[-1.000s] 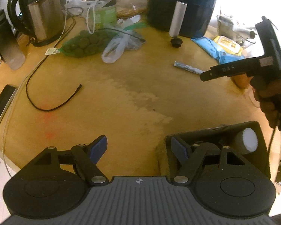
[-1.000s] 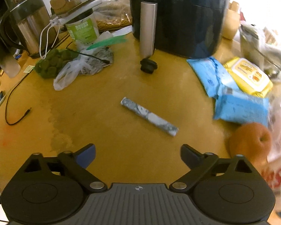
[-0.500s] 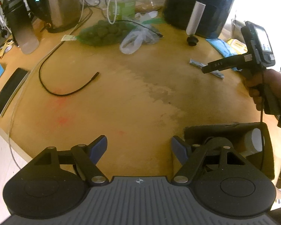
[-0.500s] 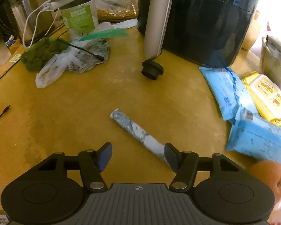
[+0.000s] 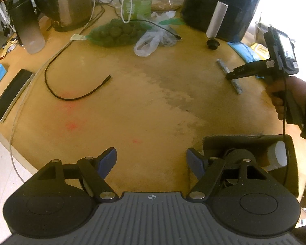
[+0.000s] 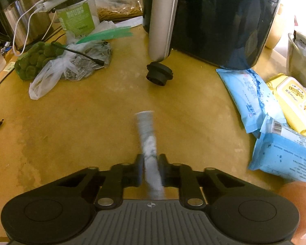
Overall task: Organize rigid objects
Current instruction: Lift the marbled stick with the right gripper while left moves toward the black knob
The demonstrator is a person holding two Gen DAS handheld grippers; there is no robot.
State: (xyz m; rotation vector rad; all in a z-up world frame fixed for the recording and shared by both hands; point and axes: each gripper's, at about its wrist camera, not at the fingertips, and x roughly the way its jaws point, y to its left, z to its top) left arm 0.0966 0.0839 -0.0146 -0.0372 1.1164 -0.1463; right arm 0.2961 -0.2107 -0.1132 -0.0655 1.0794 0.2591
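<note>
Closed jaws on my right gripper [image 6: 150, 164] clamp a slim marbled grey stick [image 6: 148, 140], which pokes forward from between the fingers with its far end over the wooden table [image 6: 91, 126]; I cannot tell whether that end touches the surface. My left gripper [image 5: 151, 160] has its jaws spread wide with nothing between them, hovering over the near edge of the table. Just right of the left gripper sits a black tray [image 5: 246, 143] at the near right of the table, holding a white cylinder [image 5: 277, 155]. From the left wrist view, the right gripper appears at the far right, held in a hand [image 5: 283, 96], with the stick lying across under its fingers. Beyond the stick, a small black knob [image 6: 159, 73] sits on the table in front of a dark air fryer [image 6: 224, 20]. To the right lie blue wipe packets [image 6: 248, 96] and a yellow wipes pack [image 6: 293, 100]. At the far left are a bag of green balls [image 6: 34, 61] and a steel kettle [image 5: 71, 2].
</note>
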